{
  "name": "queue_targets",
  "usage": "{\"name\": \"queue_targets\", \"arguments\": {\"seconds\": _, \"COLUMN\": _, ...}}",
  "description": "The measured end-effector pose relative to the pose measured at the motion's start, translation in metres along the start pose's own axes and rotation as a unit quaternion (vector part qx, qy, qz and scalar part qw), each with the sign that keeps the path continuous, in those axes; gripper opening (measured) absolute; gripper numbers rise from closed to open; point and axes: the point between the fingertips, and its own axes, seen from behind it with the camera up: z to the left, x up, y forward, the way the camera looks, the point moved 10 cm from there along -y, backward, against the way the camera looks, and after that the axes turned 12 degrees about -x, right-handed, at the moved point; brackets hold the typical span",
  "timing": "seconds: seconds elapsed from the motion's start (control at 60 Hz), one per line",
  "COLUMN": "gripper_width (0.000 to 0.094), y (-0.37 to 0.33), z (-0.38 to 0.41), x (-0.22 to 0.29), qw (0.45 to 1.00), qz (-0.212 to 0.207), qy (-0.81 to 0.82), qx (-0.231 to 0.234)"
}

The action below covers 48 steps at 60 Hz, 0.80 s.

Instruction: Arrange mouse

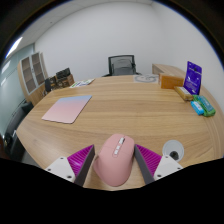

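Gripper [116, 160]: it is hovering low over the near edge of the table [120, 115], its two fingers reaching forward on either side of the mouse.
Fingers: the pads [79, 158] are lying against the mouse's flanks, so the fingers are probably grasping it; whether they are pressing firmly or only touching is hard to tell.
Mouse [113, 158]: a pink mouse is sitting between the fingers at the near edge of the table, its wheel end pointing away from the gripper.
Long axis: the mouse is running straight ahead, in line with the fingers, so the grip is falling across its narrow width.
Mouse pad [66, 108]: a pink mouse pad is lying flat toward the far left part of the table, well apart from the mouse, ahead and to the left of the fingers.
Key relation: the move to come is likely turning on that gap, forward and leftward from the mouse to the mouse pad.
Boxes [168, 74]: cardboard boxes and a purple package [194, 74] are standing near the far right corner, clear of that path.
Chairs [121, 65]: office chairs are standing beyond the far edge.
Stage: judging by the layout, the mouse is not yet arranged on the mouse pad.
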Motion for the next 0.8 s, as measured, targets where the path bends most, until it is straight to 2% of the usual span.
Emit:
{"name": "queue_targets", "arguments": {"seconds": 0.25, "gripper_width": 0.0811, "y": 0.009, "z": 0.011, "x": 0.004, "qw": 1.0, "qz": -0.012, "qy": -0.01, "qx": -0.004}}
{"name": "queue_targets", "arguments": {"seconds": 0.317, "gripper_width": 0.0719, "y": 0.011, "z": 0.011, "x": 0.001, "qw": 0.999, "qz": -0.019, "qy": -0.022, "qx": -0.027}}
{"name": "queue_targets", "arguments": {"seconds": 0.333, "gripper_width": 0.0575, "y": 0.012, "z": 0.009, "x": 0.001, "qw": 0.999, "qz": -0.021, "qy": -0.026, "qx": -0.039}}
{"name": "queue_targets", "arguments": {"seconds": 0.383, "gripper_width": 0.0566, "y": 0.013, "z": 0.008, "x": 0.0, "qw": 0.998, "qz": -0.029, "qy": -0.027, "qx": -0.051}}
{"name": "queue_targets", "arguments": {"seconds": 0.467, "gripper_width": 0.0497, "y": 0.014, "z": 0.008, "x": -0.001, "qw": 0.997, "qz": -0.03, "qy": -0.011, "qx": -0.066}}
{"name": "queue_targets", "arguments": {"seconds": 0.567, "gripper_width": 0.0429, "y": 0.016, "z": 0.014, "x": 0.007, "qw": 0.995, "qz": 0.001, "qy": -0.003, "qx": -0.098}}
{"name": "queue_targets", "arguments": {"seconds": 0.6, "gripper_width": 0.0428, "y": 0.014, "z": 0.022, "x": 0.016, "qw": 0.995, "qz": 0.007, "qy": 0.002, "qx": -0.101}}
{"name": "queue_targets", "arguments": {"seconds": 0.717, "gripper_width": 0.0428, "y": 0.018, "z": 0.077, "x": 0.077, "qw": 0.993, "qz": -0.04, "qy": 0.011, "qx": -0.11}}
{"name": "queue_targets", "arguments": {"seconds": 0.8, "gripper_width": 0.0427, "y": 0.035, "z": 0.13, "x": 0.121, "qw": 0.992, "qz": -0.045, "qy": 0.033, "qx": -0.109}}
